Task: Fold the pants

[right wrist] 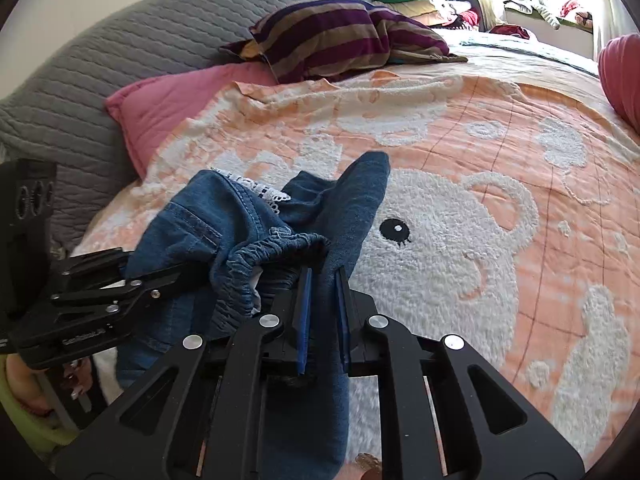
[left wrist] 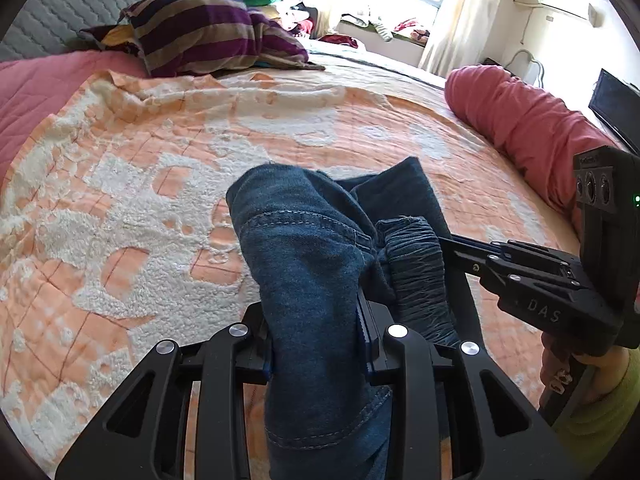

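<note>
While I look out along both grippers, the left gripper [left wrist: 320,344] sits at my far left, its jaws part closed and clamped on a thick bunch of the pants [left wrist: 304,264]. That wad of denim keeps the jaws from closing further, which suits me: a fat bite will not slip as the cloth comes up. The pants are dark blue and hang bunched between my two tools, above the blanket [left wrist: 120,200], with their far folds draped toward it. I cannot tell whether any part touches it.

Next comes the gathered waistband [left wrist: 416,272], ruffled and slack between the two grips. From the right wrist view a strip of white lace [right wrist: 256,194] shows at the top edge.

Further right, the right gripper [right wrist: 322,316] is nearly closed, its blue pads [right wrist: 302,316] pinching a thin layer of the pants. One layer explains the tighter bite.

I judge I hold two points near the waist so the legs can hang and straighten before a fold.

Far right lies a red bolster [left wrist: 520,120], well apart, while a striped pillow [left wrist: 208,32] sits at the head of the bed, both clear of my work.
</note>
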